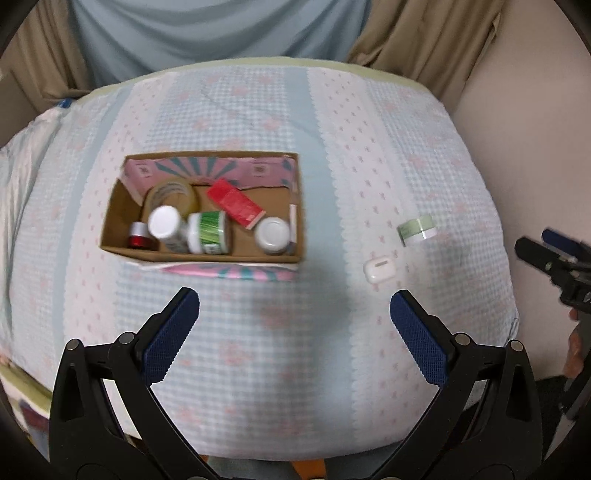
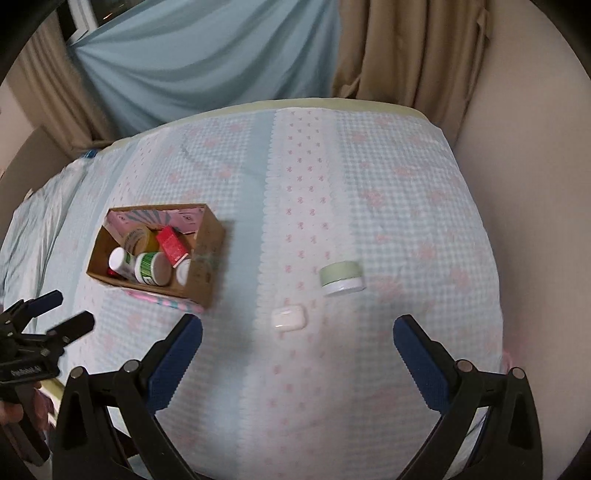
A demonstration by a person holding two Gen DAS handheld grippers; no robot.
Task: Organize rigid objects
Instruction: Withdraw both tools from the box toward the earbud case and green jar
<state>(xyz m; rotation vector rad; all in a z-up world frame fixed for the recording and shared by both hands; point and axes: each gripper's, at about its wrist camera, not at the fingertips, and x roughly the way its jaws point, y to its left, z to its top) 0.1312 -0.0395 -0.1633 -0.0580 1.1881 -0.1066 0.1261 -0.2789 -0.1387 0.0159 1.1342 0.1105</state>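
A cardboard box (image 1: 110,221) (image 2: 207,254) sits on the quilted bed cover and holds several items: a tape roll (image 1: 171,194), a red carton (image 1: 234,205), a green-label bottle (image 1: 208,232), white-capped bottles (image 1: 164,221) and a white-lidded jar (image 1: 273,234). A white earbud case (image 1: 378,267) (image 2: 289,316) and a pale green jar (image 1: 416,229) (image 2: 341,277) lie on the cover right of the box. My left gripper (image 1: 295,314) is open and empty, in front of the box. My right gripper (image 2: 297,339) is open and empty, just in front of the earbud case.
The bed cover (image 1: 258,110) (image 2: 406,184) ends at curtains (image 2: 406,55) and a blue sheet (image 1: 221,33) behind, and a wall (image 2: 535,221) on the right. The left gripper shows at the left edge of the right wrist view (image 2: 55,314); the right gripper shows at the right edge of the left wrist view (image 1: 546,254).
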